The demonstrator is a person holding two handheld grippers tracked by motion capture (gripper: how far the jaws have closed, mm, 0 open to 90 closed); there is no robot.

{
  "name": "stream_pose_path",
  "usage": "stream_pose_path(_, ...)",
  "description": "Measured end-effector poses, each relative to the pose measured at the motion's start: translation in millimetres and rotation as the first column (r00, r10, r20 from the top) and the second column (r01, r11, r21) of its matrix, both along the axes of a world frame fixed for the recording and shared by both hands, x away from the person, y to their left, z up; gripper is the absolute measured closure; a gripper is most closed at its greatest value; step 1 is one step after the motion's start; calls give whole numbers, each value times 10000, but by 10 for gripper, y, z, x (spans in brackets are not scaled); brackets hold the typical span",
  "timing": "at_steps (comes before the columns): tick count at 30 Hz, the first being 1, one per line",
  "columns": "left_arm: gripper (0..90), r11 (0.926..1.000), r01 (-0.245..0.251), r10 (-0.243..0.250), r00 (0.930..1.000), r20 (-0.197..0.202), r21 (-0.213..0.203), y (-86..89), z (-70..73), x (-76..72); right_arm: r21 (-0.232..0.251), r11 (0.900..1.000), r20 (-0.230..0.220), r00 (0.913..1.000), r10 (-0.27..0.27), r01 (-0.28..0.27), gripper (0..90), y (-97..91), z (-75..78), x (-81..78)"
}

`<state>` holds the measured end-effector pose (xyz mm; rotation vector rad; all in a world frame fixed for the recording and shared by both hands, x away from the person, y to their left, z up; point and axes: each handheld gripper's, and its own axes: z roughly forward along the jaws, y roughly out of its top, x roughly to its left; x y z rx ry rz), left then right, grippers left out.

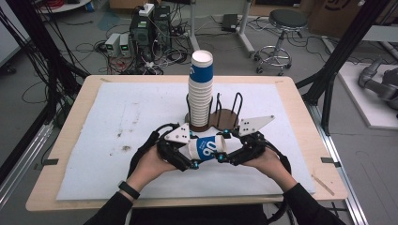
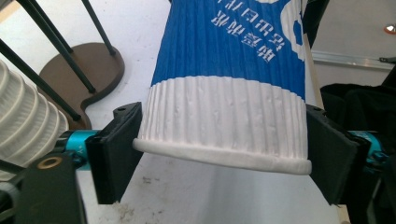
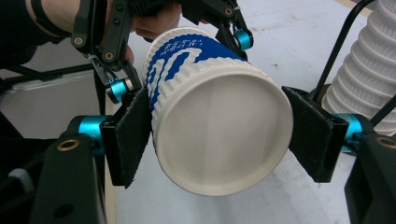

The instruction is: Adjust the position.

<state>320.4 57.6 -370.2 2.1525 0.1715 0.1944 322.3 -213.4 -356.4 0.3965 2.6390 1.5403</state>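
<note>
Blue-and-white ribbed paper, a single cup (image 1: 206,147) is held on its side just above the white mat (image 1: 117,122) of the counter (image 1: 89,89), between the two tools and just in front of the dark wooden rack (image 1: 225,119) where the tall stack of cups (image 1: 201,89) stands.

The left tool (image 2: 219,154) is clamped on the cup's rolled rim end, a pad (image 2: 114,151) pressed against each side. The right tool (image 3: 219,140) is closed around the base end; its left pad (image 3: 133,137) touches the wall, and the right one sits against the bottom edge, though how firmly it presses cannot be told.

Several slips are possible from here — in judgement, not as seen. Thin paper may be crushed or ovalled if either tool is squeezed harder, and a dented rim would nest badly on the stack. If the two hands are pulled or twisted unevenly, the cup could be popped out of the lighter grip at the base and dropped onto the mat. The rack's wire loops stand close behind, so a careless lift could knock the stack over.

Both forearms are brought in low from the near edge, the hands (image 1: 150,164) angled inward toward each other, wrists roughly level, the tools meeting nose to nose around the cup.
</note>
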Motion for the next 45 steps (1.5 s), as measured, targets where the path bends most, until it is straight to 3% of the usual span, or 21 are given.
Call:
stream_pose_path(2,157,9987,32,-27,9999,110,-509,24,-7,1,371,9993,-112,9999,107,-103,290,-42,4,23)
stream_pose_path(3,147,9934,62,-59,10000,25,-1149,54,-15,16,809,9966,-270,9994,198,-176,296,-83,9,41)
stream_pose_path(4,138,9934,62,-59,10000,25,-1149,54,-15,16,1027,9945,-365,9991,218,-179,299,-100,17,45)
stream_pose_path(5,125,9887,63,-72,10000,-54,-1499,68,-21,23,1239,9922,-337,9992,213,-170,302,-119,24,51)
stream_pose_path(6,115,9741,3,-59,9997,-243,-2262,94,-40,29,1483,9889,-378,9991,193,-135,303,-138,29,52)
stream_pose_path(7,112,9741,3,-59,9997,-243,-2262,94,-40,29,1721,9850,-450,9987,222,-141,304,-160,32,55)
stream_pose_path(8,111,9605,14,-142,9989,-441,-2784,116,-60,36,1942,9808,-493,9984,261,-160,305,-181,28,67)
stream_pose_path(9,111,9605,14,-142,9989,-441,-2784,116,-60,36,2107,9774,-674,9972,314,-165,305,-198,25,73)
stream_pose_path(11,109,9509,-91,-122,9977,-669,-3093,125,-90,53,2382,9711,-835,9958,388,-179,305,-221,14,92)
stream_pose_path(13,99,9510,-128,-89,9976,-687,-3089,123,-101,58,2558,9665,-893,9951,427,-185,306,-227,9,101)
stream_pose_path(19,92,9379,1,-356,9948,-958,-3468,108,-131,74,2688,9628,-889,9945,549,-291,306,-212,10,89)
stream_pose_path(23,167,9440,200,-530,9944,-917,-3294,111,-119,60,2644,9638,-864,9946,583,-335,307,-200,8,80)
stream_pose_path(24,181,9523,253,-563,9940,-937,-3042,114,-95,61,2547,9663,-801,9950,597,-375,306,-198,7,82)
stream_pose_path(27,198,9595,293,-580,9938,-945,-2803,112,-55,59,2027,9782,-655,9961,593,-449,295,-188,13,63)
stream_pose_path(30,208,9790,323,-518,9944,-926,-2014,107,24,50,1691,9846,-517,9972,539,-445,255,-189,21,66)
stream_pose_path(31,213,9879,412,-543,9950,-841,-1495,97,62,43,1165,9925,-245,9989,401,-370,217,-181,50,52)
stream_pose_path(32,216,9914,443,-537,9958,-745,-1229,91,81,37,790,9960,-45,9991,425,-420,218,-174,71,41)
stream_pose_path(35,217,9947,420,-491,9960,-752,-936,83,104,31,58,9986,395,9978,528,-531,217,-145,107,-1)
stream_pose_path(37,218,9984,337,-372,9962,-785,-455,59,112,27,-255,9980,466,9972,593,-582,217,-115,91,-9)
stream_pose_path(42,217,9989,346,-368,9963,-773,-307,34,111,21,-508,9974,328,9981,524,-507,245,-28,6,-5)
stream_pose_path(45,201,9984,303,-334,9972,-673,-470,43,112,20,-283,9978,269,9978,610,-602,270,-26,-26,2)
